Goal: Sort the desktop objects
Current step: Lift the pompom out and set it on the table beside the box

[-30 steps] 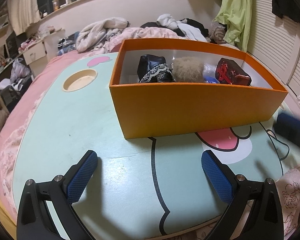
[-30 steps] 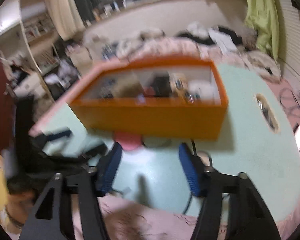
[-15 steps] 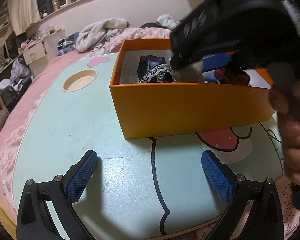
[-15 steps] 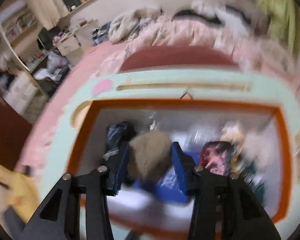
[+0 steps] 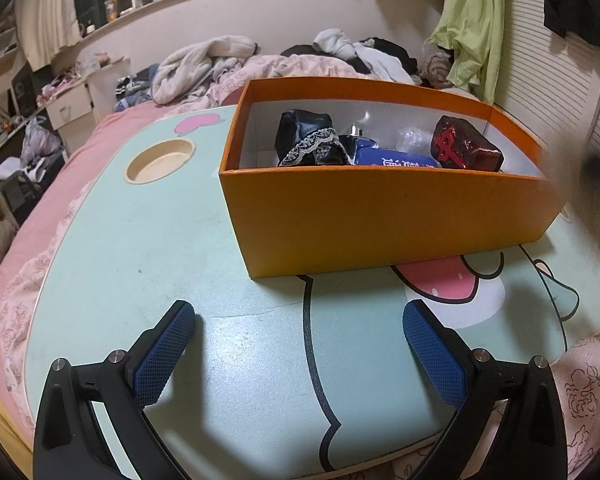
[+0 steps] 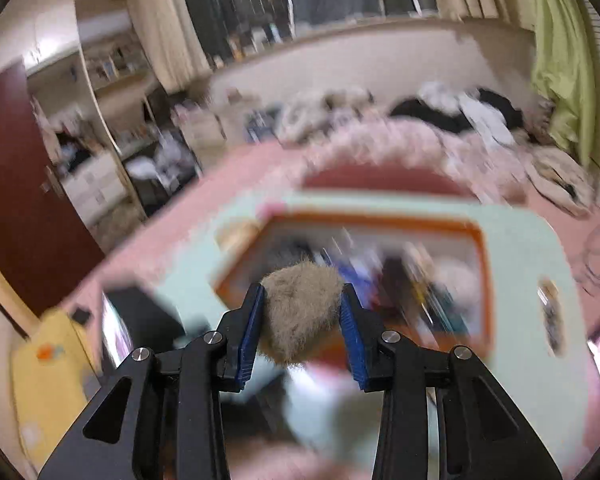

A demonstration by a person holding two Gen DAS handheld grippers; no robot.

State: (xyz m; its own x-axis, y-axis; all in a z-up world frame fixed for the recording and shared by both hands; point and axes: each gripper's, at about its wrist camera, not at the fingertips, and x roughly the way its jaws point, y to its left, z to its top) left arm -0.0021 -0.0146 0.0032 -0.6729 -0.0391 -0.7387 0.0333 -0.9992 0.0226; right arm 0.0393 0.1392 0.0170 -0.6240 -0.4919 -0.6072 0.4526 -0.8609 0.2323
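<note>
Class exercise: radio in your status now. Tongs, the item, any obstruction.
Right tongs shut on fluffy ball, above the orange box. Left tongs open, empty, over the table. No obstruction seen.

fuzzy fur ball [image 6: 302, 312], matt cardboard box [image 5: 380, 220]

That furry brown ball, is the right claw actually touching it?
Touching. The right wrist view shows the furry brown ball squeezed between both blue pads of the right claw, its fur bulging past them, lifted clear above the blurred orange box.
</note>
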